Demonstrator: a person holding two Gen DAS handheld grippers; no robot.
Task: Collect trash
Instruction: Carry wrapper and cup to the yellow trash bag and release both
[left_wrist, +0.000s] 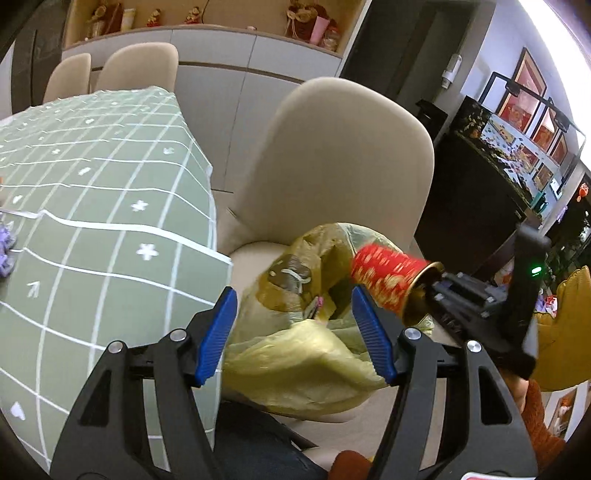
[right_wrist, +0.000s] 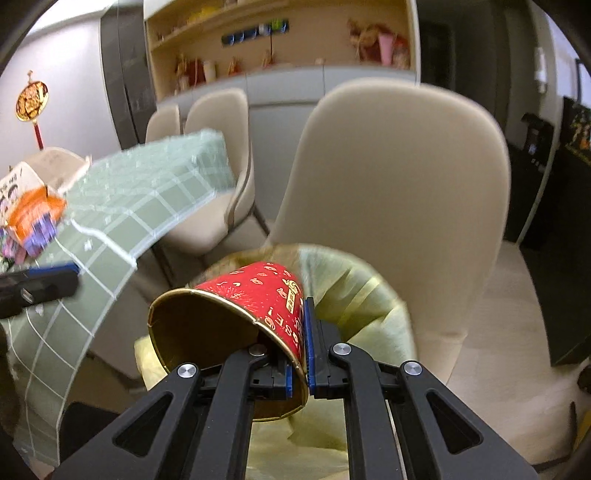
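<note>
A red paper cup with a gold inside lies tilted, its mouth toward the right wrist camera. My right gripper is shut on its rim wall, one pad inside and one outside. The cup hangs just over the open mouth of a yellow-green trash bag on a beige chair seat. In the left wrist view the cup reaches in from the right over the bag, which holds crumpled wrappers. My left gripper is open, its blue pads on either side of the bag's near edge without pressing it.
The beige chair holds the bag, its back rising behind. A table with a green checked cloth stands to the left, with an orange box on it. More chairs and a cabinet stand behind; a dark cabinet is at right.
</note>
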